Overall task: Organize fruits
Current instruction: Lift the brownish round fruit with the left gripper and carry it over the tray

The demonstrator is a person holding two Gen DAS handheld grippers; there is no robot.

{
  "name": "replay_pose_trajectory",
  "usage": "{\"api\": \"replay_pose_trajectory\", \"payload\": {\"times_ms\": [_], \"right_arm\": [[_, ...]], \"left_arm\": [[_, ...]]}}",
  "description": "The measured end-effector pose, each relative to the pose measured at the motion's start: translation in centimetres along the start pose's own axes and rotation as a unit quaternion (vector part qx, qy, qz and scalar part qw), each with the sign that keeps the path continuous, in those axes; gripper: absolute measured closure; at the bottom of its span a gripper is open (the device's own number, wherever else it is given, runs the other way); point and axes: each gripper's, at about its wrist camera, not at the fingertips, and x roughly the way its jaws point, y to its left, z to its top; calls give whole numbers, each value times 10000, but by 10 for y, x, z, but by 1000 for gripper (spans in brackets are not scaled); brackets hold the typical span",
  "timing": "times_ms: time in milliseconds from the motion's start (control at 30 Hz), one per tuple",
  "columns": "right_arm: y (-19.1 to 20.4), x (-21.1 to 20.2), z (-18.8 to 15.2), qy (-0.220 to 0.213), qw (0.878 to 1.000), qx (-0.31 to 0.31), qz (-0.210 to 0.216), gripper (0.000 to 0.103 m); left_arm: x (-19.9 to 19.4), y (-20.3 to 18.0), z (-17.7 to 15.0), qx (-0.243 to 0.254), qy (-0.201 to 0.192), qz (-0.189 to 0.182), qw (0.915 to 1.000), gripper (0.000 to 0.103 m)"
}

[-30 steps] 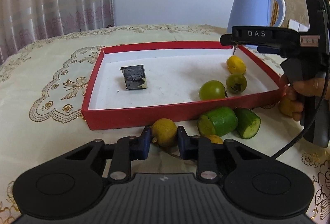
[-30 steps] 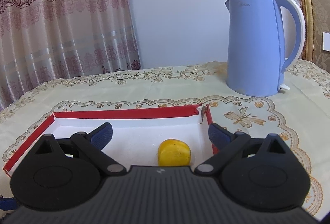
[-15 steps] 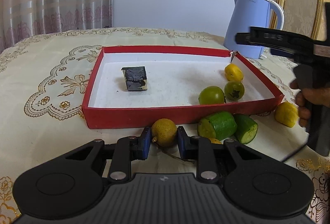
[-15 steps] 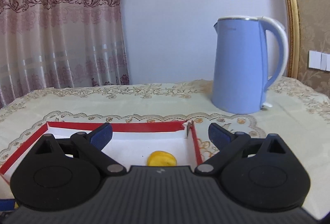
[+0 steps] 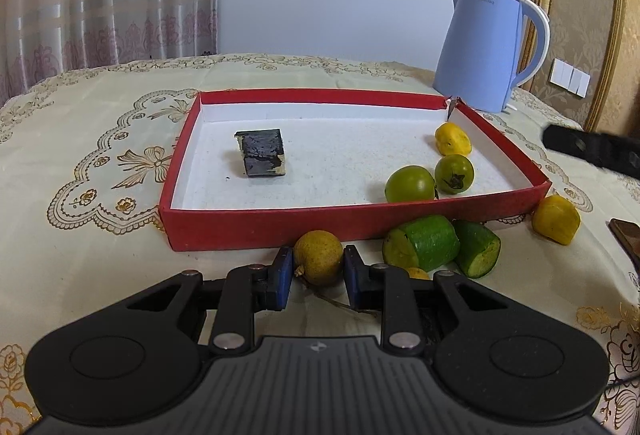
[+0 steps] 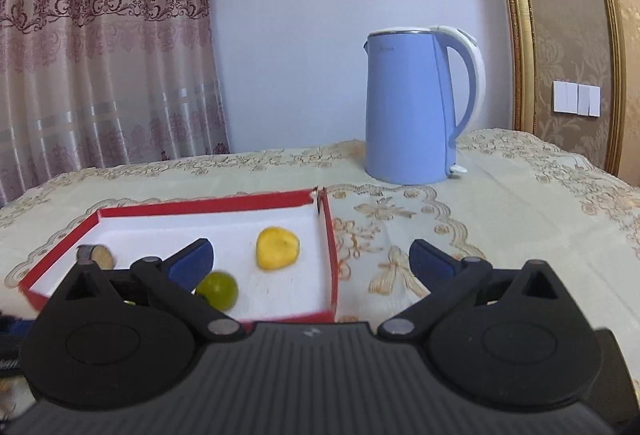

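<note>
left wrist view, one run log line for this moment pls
left hand-held gripper: shut on round yellow-brown fruit | fruit: outside red cardboard tray | right hand-held gripper: open, empty

The left half of the red tray floor lies bare except for a dark block; its right end is crowded by a yellow fruit and two green fruits. Cut cucumber pieces press against the near wall, blocking approach there. A blue kettle stands beyond the far right corner. Bare tablecloth extends right of the tray.
</note>
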Motion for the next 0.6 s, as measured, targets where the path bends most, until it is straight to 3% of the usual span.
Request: {"api": "replay_pose_trajectory", "payload": {"times_ms": [233, 600], "right_arm": [[0, -16, -22, 252, 9989, -348, -166, 0], [2, -20, -29, 408, 9979, -489, -78, 0]], "left_arm": [[0, -2, 0, 85, -2, 26, 10000, 77], [-9, -7, 0, 232, -135, 259, 9993, 77]]}}
